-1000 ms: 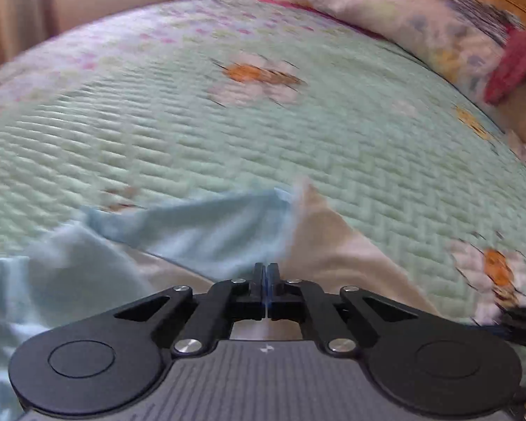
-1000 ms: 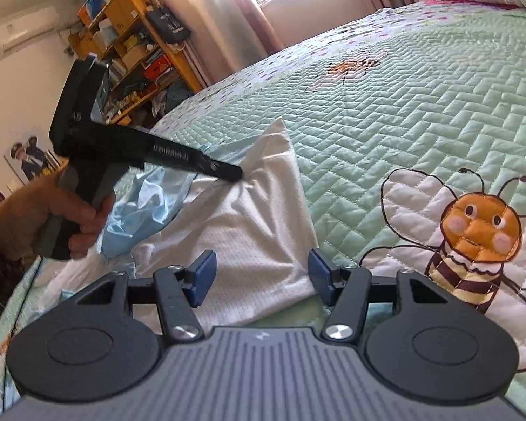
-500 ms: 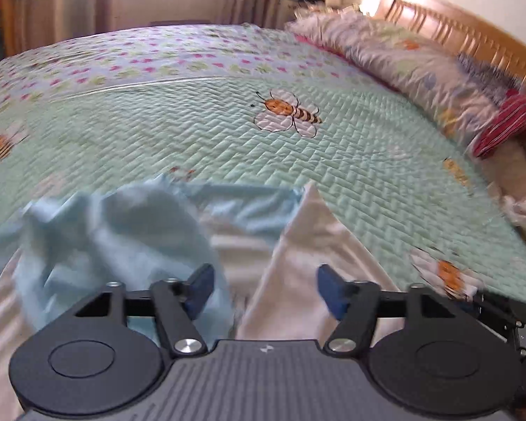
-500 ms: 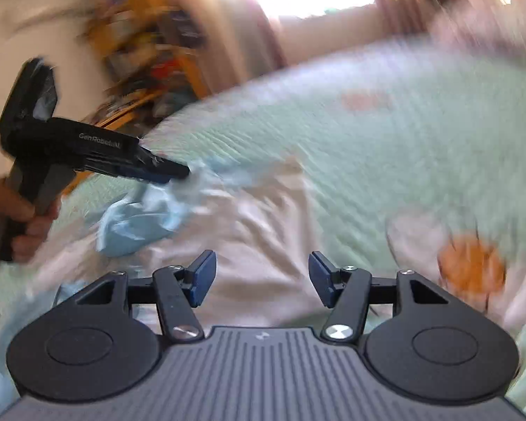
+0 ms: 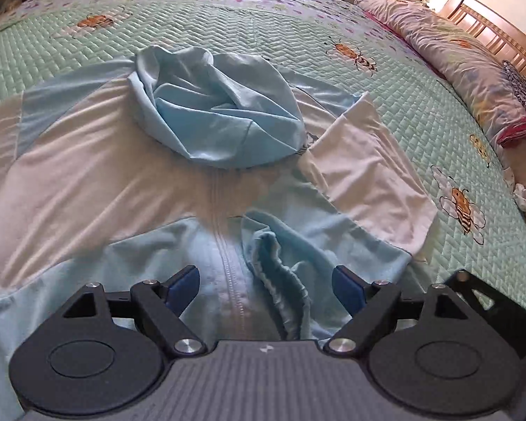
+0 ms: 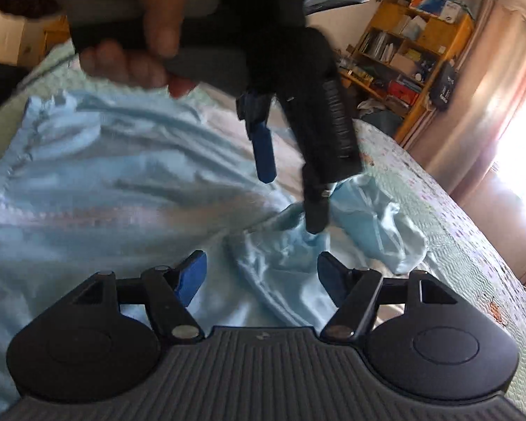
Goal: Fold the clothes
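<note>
Lying flat, jacket (image 5: 122, 182), hood (image 5: 217, 105) farthest.

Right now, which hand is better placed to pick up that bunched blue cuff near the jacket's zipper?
Right, probably. The right tongs are opening with the bunched cuff lying directly between their tips. The left tongs, also opening, hover over the same cuff but nearer the zipper.

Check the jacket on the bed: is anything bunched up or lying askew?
Yes. The jacket lies spread on the quilt, but its blue hood is crumpled in a heap on the chest, and a gathered cuff lies bunched beside the zipper. One white sleeve is folded across at an angle.
</note>
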Tool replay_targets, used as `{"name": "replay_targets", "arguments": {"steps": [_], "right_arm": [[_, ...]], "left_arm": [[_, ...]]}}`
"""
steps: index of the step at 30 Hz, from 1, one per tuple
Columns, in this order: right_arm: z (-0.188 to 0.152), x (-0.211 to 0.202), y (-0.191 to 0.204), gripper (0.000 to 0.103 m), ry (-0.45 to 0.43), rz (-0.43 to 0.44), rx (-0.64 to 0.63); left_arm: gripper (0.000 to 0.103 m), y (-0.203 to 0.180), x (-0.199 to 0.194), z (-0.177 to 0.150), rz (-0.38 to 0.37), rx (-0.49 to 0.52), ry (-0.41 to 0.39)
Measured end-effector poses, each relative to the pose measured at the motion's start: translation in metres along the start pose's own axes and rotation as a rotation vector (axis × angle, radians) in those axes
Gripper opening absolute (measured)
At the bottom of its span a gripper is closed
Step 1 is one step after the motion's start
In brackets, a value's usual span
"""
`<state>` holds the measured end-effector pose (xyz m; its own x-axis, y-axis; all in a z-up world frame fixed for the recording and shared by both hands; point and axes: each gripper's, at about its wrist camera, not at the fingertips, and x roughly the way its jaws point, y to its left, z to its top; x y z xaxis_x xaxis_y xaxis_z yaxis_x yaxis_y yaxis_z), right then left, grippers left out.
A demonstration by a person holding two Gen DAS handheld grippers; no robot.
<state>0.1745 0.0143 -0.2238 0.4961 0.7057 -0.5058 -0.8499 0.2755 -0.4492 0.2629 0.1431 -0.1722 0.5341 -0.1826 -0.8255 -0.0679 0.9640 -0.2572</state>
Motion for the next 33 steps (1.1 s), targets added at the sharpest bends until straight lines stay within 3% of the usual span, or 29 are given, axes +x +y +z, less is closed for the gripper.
{"name": "replay_targets", "arguments": {"steps": [2, 7, 11, 16, 22, 24, 25, 26, 33], "right_arm": [[-0.001, 0.005, 0.005, 0.064, 0.022, -0.042, -0.016], [-0.003, -0.001, -0.005, 0.053, 0.011, -0.046, 0.026], [-0.006, 0.007, 0.002, 0.044, 0.04, -0.057, -0.014], [-0.006, 0.006, 0.012, 0.043, 0.024, -0.062, -0.076], [-0.007, 0.011, 0.012, 0.042, 0.004, -0.042, -0.052], [-0.007, 0.013, 0.012, 0.035, -0.001, -0.035, -0.056], [-0.007, 0.013, 0.011, 0.022, -0.002, -0.022, -0.051], [-0.006, 0.013, 0.01, 0.016, -0.001, -0.006, -0.042], [-0.007, 0.006, 0.0, 0.014, -0.023, 0.017, -0.002]], "left_arm": [[0.085, 0.0, 0.001, 0.002, -0.003, -0.005, -0.01], [0.087, 0.001, 0.005, 0.002, -0.025, -0.033, -0.004], [0.088, 0.004, 0.008, 0.0, -0.033, -0.046, 0.004], [0.089, 0.01, 0.007, 0.0, -0.038, -0.079, 0.01], [0.09, 0.006, 0.003, 0.003, -0.049, -0.078, 0.005], [0.09, 0.002, 0.002, 0.004, -0.054, -0.073, 0.003], [0.09, 0.0, 0.002, 0.005, -0.055, -0.069, 0.003], [0.09, -0.003, 0.002, 0.007, -0.05, -0.062, 0.003], [0.093, -0.009, 0.015, 0.021, 0.053, -0.025, 0.038]]}}
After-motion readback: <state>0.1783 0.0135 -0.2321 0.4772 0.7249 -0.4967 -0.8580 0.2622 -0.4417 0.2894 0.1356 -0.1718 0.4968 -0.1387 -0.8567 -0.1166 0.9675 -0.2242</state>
